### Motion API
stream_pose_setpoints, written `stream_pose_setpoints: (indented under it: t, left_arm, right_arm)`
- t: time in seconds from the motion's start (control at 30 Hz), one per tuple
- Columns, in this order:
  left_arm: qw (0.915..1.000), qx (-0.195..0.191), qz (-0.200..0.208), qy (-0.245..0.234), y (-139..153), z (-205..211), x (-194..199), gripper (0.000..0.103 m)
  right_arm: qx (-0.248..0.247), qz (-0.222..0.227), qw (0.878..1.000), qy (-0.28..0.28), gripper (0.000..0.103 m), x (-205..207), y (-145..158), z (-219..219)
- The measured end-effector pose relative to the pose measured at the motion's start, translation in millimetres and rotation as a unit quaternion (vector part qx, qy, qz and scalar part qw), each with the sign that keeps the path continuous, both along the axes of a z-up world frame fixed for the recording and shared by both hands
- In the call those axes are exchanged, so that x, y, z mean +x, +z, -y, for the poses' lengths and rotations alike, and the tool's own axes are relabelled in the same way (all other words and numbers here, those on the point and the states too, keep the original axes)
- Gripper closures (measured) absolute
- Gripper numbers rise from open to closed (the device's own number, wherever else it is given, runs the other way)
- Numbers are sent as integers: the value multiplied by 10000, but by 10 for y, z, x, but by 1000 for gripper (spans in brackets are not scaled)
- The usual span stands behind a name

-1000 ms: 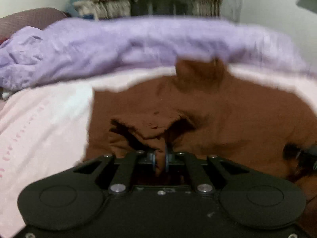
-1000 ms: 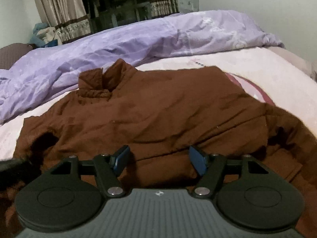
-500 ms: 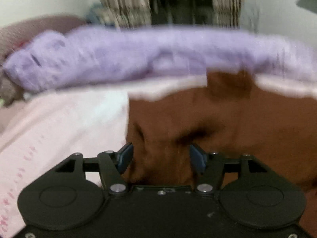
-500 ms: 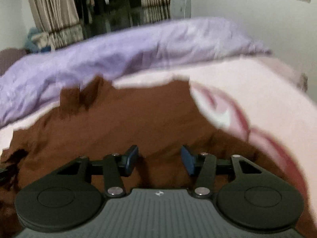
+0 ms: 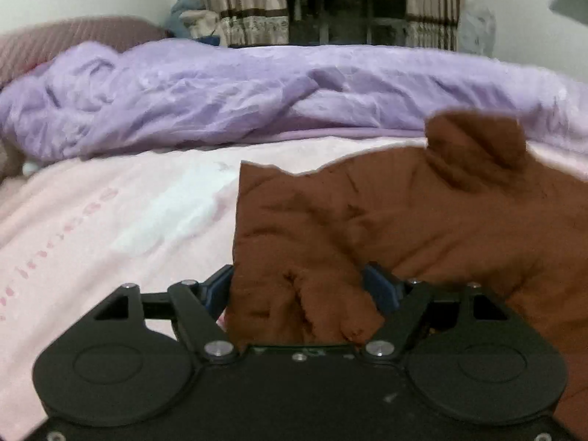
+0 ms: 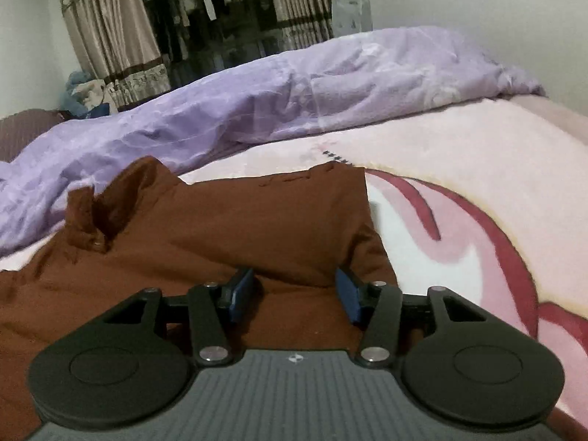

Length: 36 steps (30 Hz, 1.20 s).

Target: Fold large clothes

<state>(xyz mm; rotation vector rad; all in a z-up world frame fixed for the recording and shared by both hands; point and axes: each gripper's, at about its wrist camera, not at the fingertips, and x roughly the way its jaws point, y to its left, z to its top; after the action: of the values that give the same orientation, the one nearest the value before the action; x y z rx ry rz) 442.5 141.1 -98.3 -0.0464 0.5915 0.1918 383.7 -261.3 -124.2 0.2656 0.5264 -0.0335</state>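
Left wrist view shows the left gripper (image 5: 299, 290) with its jaws spread wide, and a bunched fold of the brown jacket (image 5: 404, 220) sits in the gap between the blue pads (image 5: 380, 288) without being pinched. The jacket spreads from the gripper toward 1 and 3 o'clock, its collar (image 5: 474, 147) standing up at about 1 o'clock, and all of it lies on the pink blanket (image 5: 110, 220) with the purple duvet (image 5: 257, 92) heaped across 12 o'clock. In the right wrist view the right gripper (image 6: 296, 288) is also wide open, holding nothing, with the jacket's folded right edge lying between its pads and the collar at 10 o'clock. Both sides look turned in toward the middle, so I judge the side folds are about done and a lengthwise fold is left. The risk from here is that the loose bunch at the left gripper, being thick and springy, slumps back outward once the tool pulls away, undoing that side; if either gripper drags backward while cloth rests between its pads, the fold could be pulled askew. Closing on too thick a wad might also let layers slip unevenly. Compared with a second ago, the left gripper was then clamped on a pinch of cloth and is now released, the left side has come over toward the middle, and the right edge, then sprawled toward 3 o'clock, is now tucked in straight.
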Motion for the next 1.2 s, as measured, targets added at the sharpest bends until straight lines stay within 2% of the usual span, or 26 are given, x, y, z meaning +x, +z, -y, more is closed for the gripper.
stream_pose_setpoints:
  t: [0.1, 0.17, 0.27, 0.3, 0.33, 0.43, 0.5, 0.6, 0.7, 0.73, 0.77, 0.87, 0.97, 1.03, 1.13, 1.2]
  left_arm:
    - [9999, -162, 43, 10, -31, -47, -14, 23]
    - [9999, 104, 102, 57, 90, 44, -50, 24]
    - [9973, 693, 232, -52, 453, 250, -503, 25]
    - [9967, 744, 315, -91, 560, 311, -700, 25]
    - [9969, 690, 360, -151, 630, 323, -913, 25]
    - [9987, 322, 205, -331, 797, 394, -1560, 25]
    - [9984, 286, 113, -481, 748, 480, -1902, 25]
    - [9976, 520, -258, -374, 480, 591, -2241, 25]
    - [9969, 362, -599, -357, 152, 565, -2380, 24]
    - [9958, 284, -811, -317, 20, 528, -2368, 20]
    - [9973, 202, -661, -243, -27, 487, -2382, 12]
    - [9965, 29, -824, -164, 38, 380, -2384, 13]
    - [9962, 418, -766, -62, 148, 331, -2485, 14]
    - [9960, 519, -710, 136, 237, 227, -2644, 14]
    - [9963, 266, -694, 428, 300, 22, -2749, 14]
    - [9941, 125, -920, 560, 241, -26, -2764, 14]
  right_arm:
    - [-107, 98, 9999, 0, 42, -20, -29, -47]
    - [-105, 84, 9999, -6, 42, -21, 33, -52]
    - [-121, -64, 9998, 162, 41, -272, 305, -42]
    - [-183, -51, 9997, 174, 38, -461, 410, -56]
    - [-228, -22, 9997, 105, 35, -654, 489, -74]
    - [-101, 185, 9997, 151, 34, -1199, 591, -144]
    - [-29, 164, 9996, 222, 34, -1510, 561, -206]
    - [-68, -243, 9996, 101, 35, -1809, 384, -284]
    - [-144, -462, 9988, 89, 35, -1984, 166, -305]
    - [-144, -531, 9985, 46, 35, -2013, 84, -301]
    - [-145, -700, 9974, 28, 35, -1995, -29, -289]
    - [-567, -499, 9971, 66, 35, -2064, -133, -380]
    - [-872, -623, 9942, 25, 35, -2197, 15, -489]
    - [-959, -404, 9945, 74, 34, -2398, 132, -487]
    - [-1075, -225, 9940, 8, 31, -2650, 228, -442]
    - [-1005, -227, 9947, -27, 31, -2694, 207, -391]
